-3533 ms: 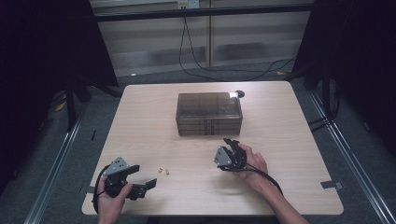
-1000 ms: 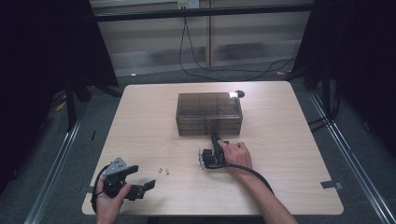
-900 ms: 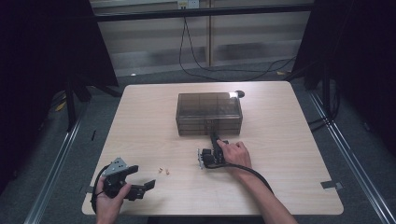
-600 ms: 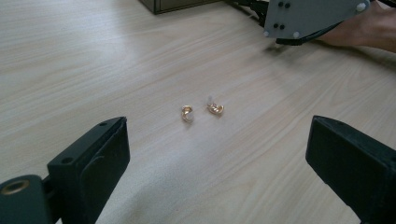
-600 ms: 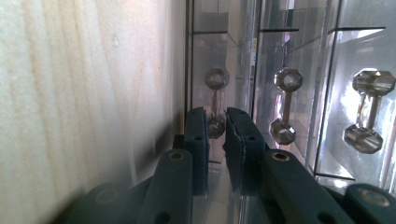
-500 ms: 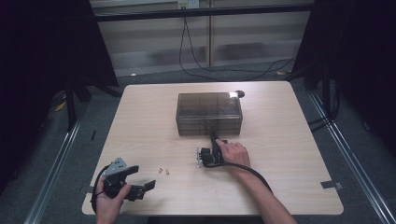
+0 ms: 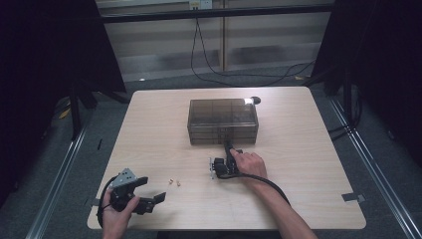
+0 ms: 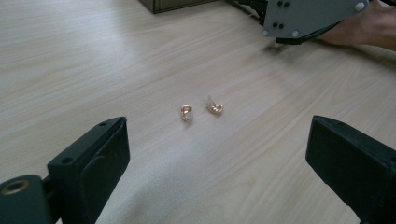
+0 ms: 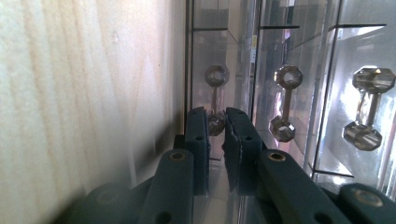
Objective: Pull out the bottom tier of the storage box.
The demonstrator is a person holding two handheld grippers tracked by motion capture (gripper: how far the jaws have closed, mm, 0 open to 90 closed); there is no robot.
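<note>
A smoky clear drawer box (image 7: 223,119) stands at the middle of the wooden table (image 7: 308,149). My right gripper (image 7: 228,148) reaches the box's front. In the right gripper view its jaws sit almost together around the lowest drawer's crystal handle (image 9: 215,100), with a knob of it between the fingertips of the right gripper (image 9: 215,126). Two small gold earrings (image 7: 175,182) lie near the front left. My left gripper (image 7: 153,188) rests beside them, wide open. In the left gripper view the earrings (image 8: 187,113) (image 8: 215,108) lie just beyond the left gripper (image 8: 219,144).
Two more drawer handles (image 9: 286,102) (image 9: 369,107) show on the box front. A small dark round object (image 7: 255,100) sits behind the box. A tape strip (image 7: 350,196) marks the table's right front. Cables run over the floor beyond the table.
My right gripper has travelled from the front right of the table up to the box front and settled on the drawer handle. The left gripper and the earrings have stayed put.
</note>
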